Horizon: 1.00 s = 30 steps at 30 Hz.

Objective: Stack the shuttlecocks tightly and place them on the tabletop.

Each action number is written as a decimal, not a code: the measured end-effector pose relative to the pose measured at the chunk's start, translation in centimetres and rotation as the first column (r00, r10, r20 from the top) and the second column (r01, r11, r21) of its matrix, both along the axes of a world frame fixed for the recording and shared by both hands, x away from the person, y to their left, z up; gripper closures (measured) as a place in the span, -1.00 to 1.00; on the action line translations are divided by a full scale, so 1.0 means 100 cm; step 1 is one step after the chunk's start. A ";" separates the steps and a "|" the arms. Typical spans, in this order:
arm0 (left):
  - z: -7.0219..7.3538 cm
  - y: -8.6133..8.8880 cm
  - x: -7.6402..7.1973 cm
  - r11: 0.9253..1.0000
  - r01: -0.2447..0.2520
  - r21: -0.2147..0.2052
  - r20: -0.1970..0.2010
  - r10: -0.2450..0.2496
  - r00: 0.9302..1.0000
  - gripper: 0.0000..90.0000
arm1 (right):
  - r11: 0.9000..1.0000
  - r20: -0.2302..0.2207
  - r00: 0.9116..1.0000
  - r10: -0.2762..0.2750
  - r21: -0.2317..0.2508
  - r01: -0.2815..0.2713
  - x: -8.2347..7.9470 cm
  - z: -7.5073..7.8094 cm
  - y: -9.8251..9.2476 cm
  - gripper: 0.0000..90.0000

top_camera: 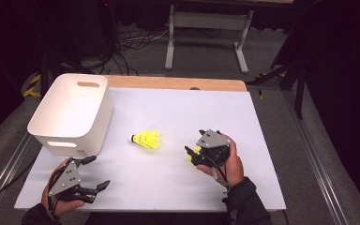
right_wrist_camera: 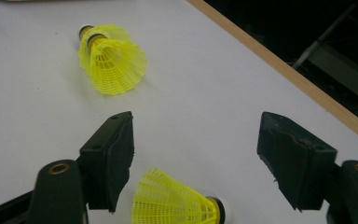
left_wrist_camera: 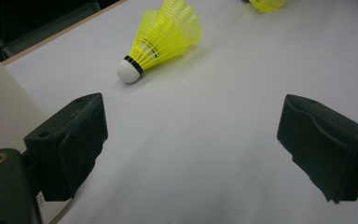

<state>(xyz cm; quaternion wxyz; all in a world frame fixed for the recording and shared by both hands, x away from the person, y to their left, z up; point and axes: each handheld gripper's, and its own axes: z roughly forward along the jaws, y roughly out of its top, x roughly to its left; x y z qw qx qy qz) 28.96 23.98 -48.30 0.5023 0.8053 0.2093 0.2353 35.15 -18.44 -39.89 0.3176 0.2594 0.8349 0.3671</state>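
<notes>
We log a white table (top_camera: 178, 187) with a wooden strip along its far edge. A white plastic bin (top_camera: 72, 112) with slot handles stands on the far left corner of the table. A small label sits low on the bin's near wall, but its print is too small for us to read; we find no other writing or brand marks.

One yellow shuttlecock (top_camera: 146, 139) lies on its side near the middle of the table, white cork tip pointing toward the bin. In the left gripper view the same shuttlecock (left_wrist_camera: 161, 39) lies ahead of the jaws, well apart from them, with a black band behind its cork.

A second shuttlecock (right_wrist_camera: 179, 203) lies on the table at the right gripper (top_camera: 194, 154), between its two jaws and closer to the left one in the right gripper view. The jaws stand wide apart and we see neither one touching it, though the lower part of the skirt is cut off by the frame.

The left gripper (top_camera: 96, 172) is at the near left of the table, close to the bin's near corner. Its jaws are spread wide with only bare table between them.
</notes>
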 end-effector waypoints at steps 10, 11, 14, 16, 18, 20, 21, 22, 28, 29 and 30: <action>0.000 0.001 0.000 1.000 0.000 0.004 0.007 0.000 1.000 -0.80 | 0.998 0.042 0.998 -0.056 -0.007 0.056 -0.012 -0.016 -0.017 -0.35; 0.000 0.001 0.000 1.000 0.001 0.005 0.006 -0.001 1.000 -0.80 | 0.998 0.039 0.998 -0.056 -0.014 0.057 -0.012 -0.018 -0.018 -0.35; 0.000 0.001 0.000 1.000 0.001 0.003 0.005 -0.001 1.000 -0.80 | 0.997 0.050 0.997 -0.065 -0.040 0.067 -0.015 -0.024 -0.019 -0.35; 0.000 0.001 0.000 1.000 0.002 0.003 0.006 -0.002 1.000 -0.80 | 0.996 0.051 0.996 -0.075 -0.039 0.077 -0.016 -0.027 -0.021 -0.35; 0.000 0.001 0.000 1.000 0.003 0.001 0.004 -0.003 1.000 -0.80 | 0.995 0.057 0.995 -0.083 -0.044 0.085 -0.016 -0.031 -0.021 -0.32; 0.000 0.001 0.000 1.000 0.003 0.001 0.003 -0.003 1.000 -0.80 | 0.993 0.057 0.994 -0.098 -0.060 0.101 -0.016 -0.038 -0.020 -0.30; 0.000 0.001 0.000 1.000 0.003 0.001 0.003 -0.003 1.000 -0.80 | 0.993 0.057 0.994 -0.098 -0.060 0.101 -0.016 -0.038 -0.020 -0.30; 0.000 0.001 0.000 1.000 0.004 0.001 0.003 -0.004 1.000 -0.80 | 0.992 0.053 0.994 -0.099 -0.072 0.102 -0.015 -0.042 -0.019 -0.27; 0.000 0.002 0.000 1.000 0.004 0.000 0.002 -0.004 1.000 -0.80 | 0.991 0.048 0.992 -0.113 -0.069 0.116 -0.014 -0.054 -0.016 -0.18; 0.000 0.002 0.000 1.000 0.004 0.001 0.002 -0.004 1.000 -0.80 | 0.991 0.036 0.993 -0.108 -0.071 0.111 -0.013 -0.057 -0.016 -0.08; 0.000 0.002 0.000 1.000 0.004 0.002 0.002 -0.004 1.000 -0.80 | 0.991 0.036 0.993 -0.108 -0.071 0.111 -0.013 -0.057 -0.016 -0.08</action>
